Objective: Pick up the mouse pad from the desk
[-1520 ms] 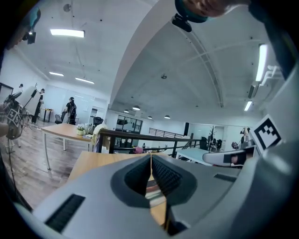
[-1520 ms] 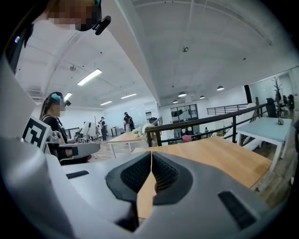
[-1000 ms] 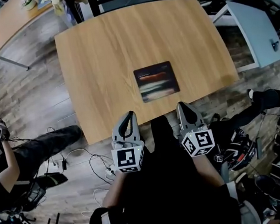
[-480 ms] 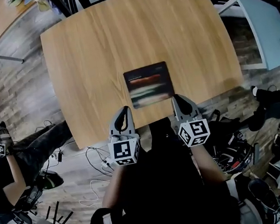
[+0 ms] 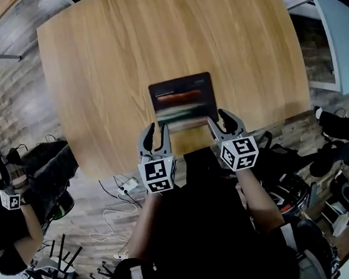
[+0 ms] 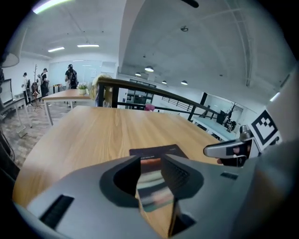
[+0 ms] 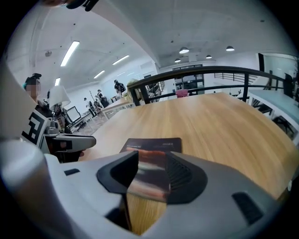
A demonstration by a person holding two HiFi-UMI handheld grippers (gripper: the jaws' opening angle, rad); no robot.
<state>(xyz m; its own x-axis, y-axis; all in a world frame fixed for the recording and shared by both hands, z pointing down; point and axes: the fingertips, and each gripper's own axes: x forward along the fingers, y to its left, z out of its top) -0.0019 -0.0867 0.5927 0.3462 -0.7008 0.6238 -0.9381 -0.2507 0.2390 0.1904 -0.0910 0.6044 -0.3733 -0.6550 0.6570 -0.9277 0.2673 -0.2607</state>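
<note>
A dark mouse pad [image 5: 182, 100] with a blurred red and pale print lies flat on the wooden desk [image 5: 109, 62], close to its near edge. My left gripper [image 5: 154, 133] hovers at the pad's near left corner and my right gripper [image 5: 223, 121] at its near right corner. Both sets of jaws are opening with nothing gripped. In the left gripper view the mouse pad [image 6: 158, 151] shows through the gap of the left gripper [image 6: 150, 159], with the right gripper [image 6: 230, 150] beside it. In the right gripper view the mouse pad [image 7: 155, 144] lies just ahead of the right gripper [image 7: 152, 156].
Cables [image 5: 121, 192] trail over the plank floor left of the desk, and a seated person [image 5: 14, 216] is at the far left. A pale cabinet [image 5: 341, 35] stands to the right. Beyond the desk run a dark railing [image 6: 154, 93] and another table [image 6: 65, 94].
Both grippers have come down and forward from off the desk's near edge to the mouse pad's near corners. Their jaws, shut before, now stand apart.
</note>
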